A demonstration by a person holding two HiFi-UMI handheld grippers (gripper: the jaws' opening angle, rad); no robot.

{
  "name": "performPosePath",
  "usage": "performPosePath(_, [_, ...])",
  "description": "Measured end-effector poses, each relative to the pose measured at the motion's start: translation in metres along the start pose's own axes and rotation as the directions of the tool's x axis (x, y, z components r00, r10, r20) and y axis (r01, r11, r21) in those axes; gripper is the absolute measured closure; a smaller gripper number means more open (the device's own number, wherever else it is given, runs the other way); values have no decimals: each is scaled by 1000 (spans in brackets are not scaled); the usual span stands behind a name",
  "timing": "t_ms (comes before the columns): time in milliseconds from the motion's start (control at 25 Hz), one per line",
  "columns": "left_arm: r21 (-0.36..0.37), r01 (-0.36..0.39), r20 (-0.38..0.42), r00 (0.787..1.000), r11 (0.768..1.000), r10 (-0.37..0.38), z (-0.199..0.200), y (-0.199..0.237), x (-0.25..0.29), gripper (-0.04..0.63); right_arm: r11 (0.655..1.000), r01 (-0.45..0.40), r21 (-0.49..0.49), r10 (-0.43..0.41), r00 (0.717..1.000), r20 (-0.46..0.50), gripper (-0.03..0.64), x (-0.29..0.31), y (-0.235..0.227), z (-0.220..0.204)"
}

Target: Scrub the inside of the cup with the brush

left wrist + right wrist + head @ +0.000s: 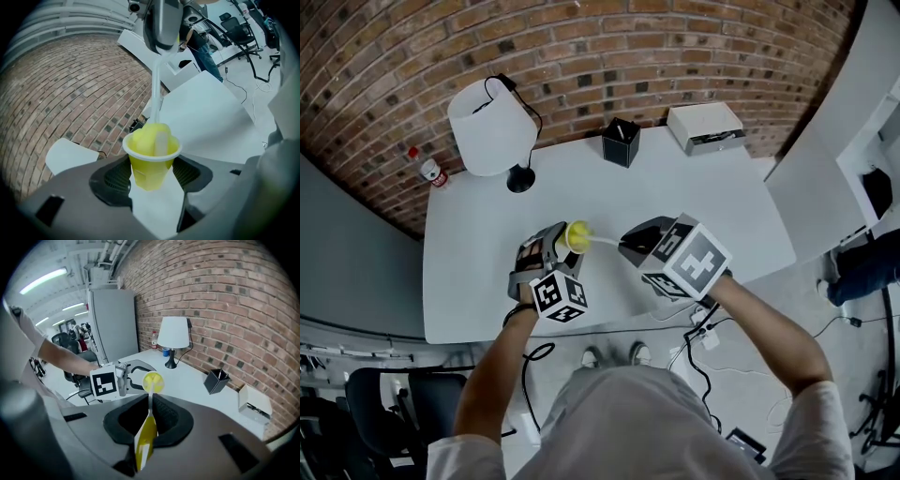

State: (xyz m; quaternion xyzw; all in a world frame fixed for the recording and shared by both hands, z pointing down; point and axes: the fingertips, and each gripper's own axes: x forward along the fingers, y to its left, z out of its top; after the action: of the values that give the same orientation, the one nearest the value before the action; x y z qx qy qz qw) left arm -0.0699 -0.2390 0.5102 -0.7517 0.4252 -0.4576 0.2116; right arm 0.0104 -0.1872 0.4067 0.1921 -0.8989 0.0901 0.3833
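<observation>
Cup (151,161), small and yellow, is hanging above the white surface (694,187), gripped by the left claw (151,178). The jaws are pressing against its lower sides, and its mouth is tipping toward the right claw (149,423). The right claw's jaws are pinching the flat yellow handle of the brush (146,439). The brush's pale stem is reaching across the gap between the two claws, and its yellow sponge head is sitting inside the cup, filling most of the opening.

Judging by this, the scrubbing step itself is in hand. The next move is likely calling for twisting or pumping the brush head against the inner wall and bottom. The left claw needs to be bracing the light, thin-walled cup firmly enough to stop it from slipping, but without crushing it.

Along the far edge of the surface, by a brick wall, are standing a white table lamp (492,127), a white box (705,127), a black pen holder (621,141) and a small red-capped bottle (431,171).

No brand or writing is showing legibly. The bottle's label is too small to read, and the marker cubes (698,261) are carrying only black-and-white square patterns.
</observation>
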Motion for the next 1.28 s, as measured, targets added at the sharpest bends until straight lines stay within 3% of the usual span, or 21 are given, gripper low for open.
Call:
performPosePath(200, [9,-17,0,1000,1000,17,0,3,0,310,987,-37,154,33,999,28,591,1,-6,-3])
performPosePath(440, [14,-34,-1,999,999,34,0,6,1,310,945,-91,315,74,995,65,589,3,-11,-8])
performPosePath(720, [31,-45,4,999,999,45,2,8,1,310,830,-187,525,131,981,142,589,3,-18,-11])
performPosePath(920, [32,-47,7,999,998,47,2,8,1,310,756,-229,613,147,972,182,591,3,-19,-12])
performPosePath(1080, [38,-46,13,999,998,45,2,6,1,310,751,-234,618,145,971,192,591,-1,-18,-10])
performPosePath(1280, [29,-50,6,999,998,50,-2,7,2,310,778,-218,590,142,975,173,591,-9,-15,-9])
